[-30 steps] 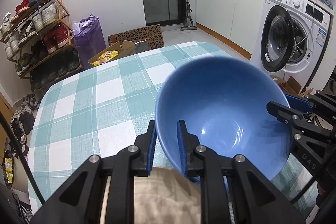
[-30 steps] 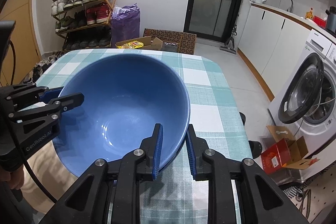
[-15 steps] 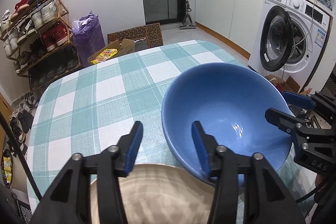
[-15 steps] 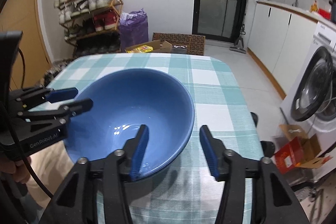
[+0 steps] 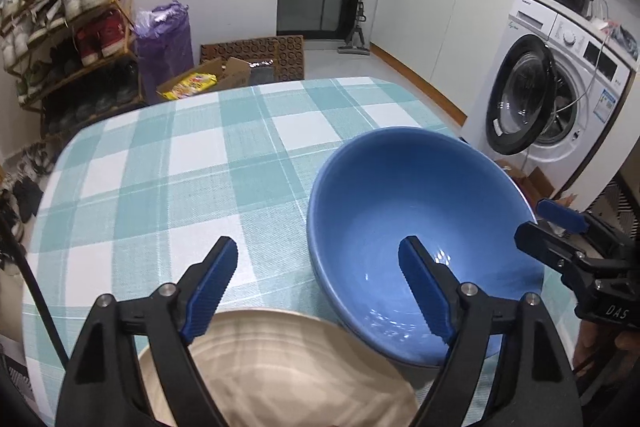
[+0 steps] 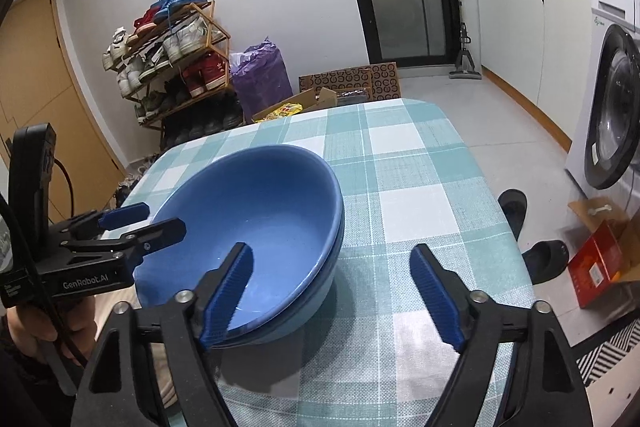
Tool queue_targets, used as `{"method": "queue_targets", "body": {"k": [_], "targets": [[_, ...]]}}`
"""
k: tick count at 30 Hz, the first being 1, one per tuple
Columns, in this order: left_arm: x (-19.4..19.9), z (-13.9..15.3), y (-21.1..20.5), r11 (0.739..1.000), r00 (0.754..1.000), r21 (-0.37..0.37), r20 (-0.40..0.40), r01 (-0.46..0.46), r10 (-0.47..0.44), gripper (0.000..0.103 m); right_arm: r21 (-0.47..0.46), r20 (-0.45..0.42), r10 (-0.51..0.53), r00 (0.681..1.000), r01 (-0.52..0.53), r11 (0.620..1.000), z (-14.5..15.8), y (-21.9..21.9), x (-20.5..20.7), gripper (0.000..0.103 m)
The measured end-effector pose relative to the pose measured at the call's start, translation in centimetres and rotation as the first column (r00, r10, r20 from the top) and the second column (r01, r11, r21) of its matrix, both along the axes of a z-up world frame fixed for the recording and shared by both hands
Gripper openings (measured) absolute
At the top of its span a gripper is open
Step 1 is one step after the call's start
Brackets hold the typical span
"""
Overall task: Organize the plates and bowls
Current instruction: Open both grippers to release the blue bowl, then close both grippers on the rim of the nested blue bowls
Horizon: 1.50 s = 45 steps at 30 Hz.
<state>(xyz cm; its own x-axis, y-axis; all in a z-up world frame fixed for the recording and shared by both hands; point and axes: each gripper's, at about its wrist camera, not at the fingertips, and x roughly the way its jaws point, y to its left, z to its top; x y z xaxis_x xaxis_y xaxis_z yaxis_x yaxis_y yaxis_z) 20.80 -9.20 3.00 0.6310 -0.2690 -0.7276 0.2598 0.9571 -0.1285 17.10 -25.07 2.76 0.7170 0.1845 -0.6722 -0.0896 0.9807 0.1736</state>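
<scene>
Left wrist view: left gripper (image 5: 316, 283) jaws just opened, apart, straddling near rim of blue bowl (image 5: 420, 227) without pressing; bowl released on checked table (image 5: 180, 167), beside beige plate (image 5: 280, 367).

Right wrist view: right gripper (image 6: 332, 291) likewise just spread, clear of rim; bowl appeared nested in second blue bowl (image 6: 316, 295), likely stacking.

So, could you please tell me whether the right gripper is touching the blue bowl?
Apart. In the right wrist view the right gripper, whose jaws have just been opening, straddles the blue bowl's rim with both pads clear.
</scene>
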Motion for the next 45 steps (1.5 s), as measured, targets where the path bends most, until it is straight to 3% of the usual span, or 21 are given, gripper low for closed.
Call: {"method": "queue_targets", "body": {"k": [1, 3, 5, 12, 19, 29, 36, 39, 45], "targets": [[0.1, -0.1, 0.0, 1.0, 1.0, -0.002, -0.005, -0.001, 0.001, 0.085, 0.002, -0.003, 0.0, 1.0, 0.0, 1.0, 0.0, -0.2, 0.1, 0.085], [0.1, -0.2, 0.1, 1.0, 1.0, -0.006, -0.01, -0.01, 0.01, 0.099, -0.008, -0.015, 0.0, 1.0, 0.0, 1.0, -0.1, -0.2, 0.3, 0.086], [0.1, -0.1, 0.4, 1.0, 1.0, -0.017, -0.001, -0.023, 0.023, 0.103, -0.037, -0.016, -0.001, 1.0, 0.0, 0.999, -0.2, -0.1, 0.6, 0.087], [0.7, -0.6, 0.8, 0.999, 0.999, -0.036, -0.038, -0.038, 0.037, 0.103, -0.015, -0.031, -0.008, 0.999, 0.008, 1.0, -0.6, -0.7, 1.0, 0.095], [1.1, -1.3, 0.4, 0.999, 0.997, -0.021, -0.063, -0.041, 0.04, 0.103, -0.027, -0.068, -0.044, 0.997, 0.042, 0.999, -1.8, -0.9, 1.7, 0.096], [1.4, -1.8, -0.2, 0.999, 0.996, -0.015, -0.083, -0.03, 0.029, 0.102, 0.03, -0.091, -0.04, 0.995, 0.043, 0.999, -2.6, -1.5, 2.4, 0.097], [1.1, -1.8, -0.7, 1.0, 0.997, -0.017, -0.076, 0.013, -0.015, 0.092, 0.036, -0.086, -0.005, 0.996, 0.008, 0.999, -2.6, -0.9, 2.2, 0.096], [1.0, -1.7, -0.8, 0.999, 0.996, -0.026, -0.081, 0.029, -0.031, 0.074, 0.046, -0.089, 0.011, 0.996, -0.007, 0.999, -2.6, -0.7, 2.1, 0.088], [1.0, -1.7, -0.6, 0.999, 0.996, -0.042, -0.09, 0.016, -0.019, 0.052, 0.065, -0.092, 0.048, 0.995, -0.042, 0.997, -2.5, -0.3, 1.9, 0.072]]}}
